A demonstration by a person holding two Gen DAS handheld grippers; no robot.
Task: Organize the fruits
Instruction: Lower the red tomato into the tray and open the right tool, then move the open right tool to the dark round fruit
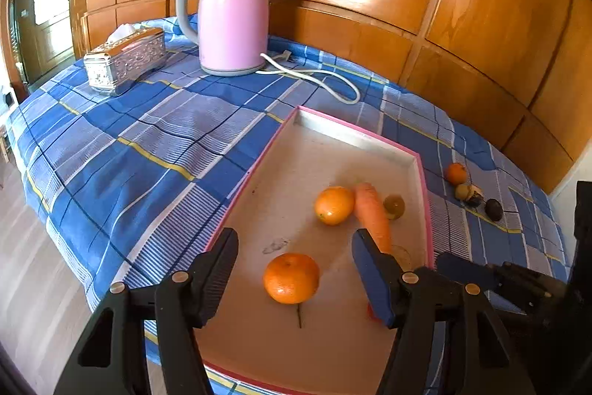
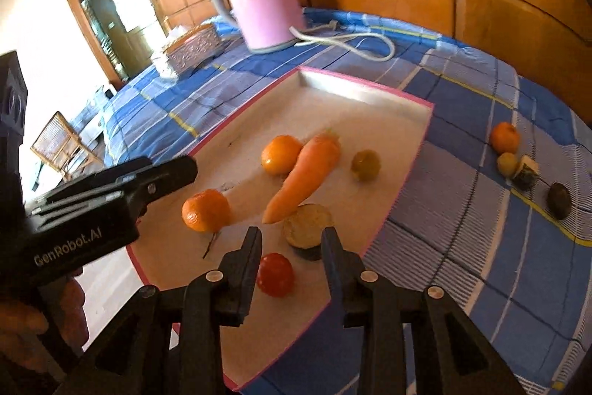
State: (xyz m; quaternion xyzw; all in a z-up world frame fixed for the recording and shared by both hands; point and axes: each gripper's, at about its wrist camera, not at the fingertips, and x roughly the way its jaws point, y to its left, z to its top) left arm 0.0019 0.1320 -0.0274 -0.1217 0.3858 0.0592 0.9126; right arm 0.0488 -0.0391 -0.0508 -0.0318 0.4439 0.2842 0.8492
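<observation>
Both grippers are poised over the pink-rimmed tray [image 2: 421, 143] lying on the blue plaid tablecloth [image 1: 140, 150]. The right gripper [image 2: 292, 239] sits at the tray's near edge with its jaws apart and not pressing on anything; the red tomato [image 2: 275, 274] lies on the tray floor between the fingers, apart from both pads. Just beyond its tips rests a cut eggplant piece [image 2: 307, 228], and the carrot [image 2: 303, 176] has its point touching that piece. The left gripper [image 1: 294, 247] hovers over the tray's near left part, jaws standing apart and empty, with a stemmed tangerine [image 1: 291, 278] lying on the tray below the gap. A 2nd tangerine [image 2: 281, 154] rests against the carrot's left side, and a small green-yellow fruit [image 2: 365, 165] sits alone near the tray's right wall. Out on the cloth by the table's right edge are 4 more pieces: a small tangerine [image 2: 505, 137], a greenish fruit [image 2: 507, 163], a dark-skinned cut piece [image 2: 526, 173] and a dark round fruit [image 2: 558, 200]. At the table's far edge stand a pink kettle [image 1: 233, 17], its white cord [image 1: 322, 76] and a silver tissue box [image 1: 124, 62].
</observation>
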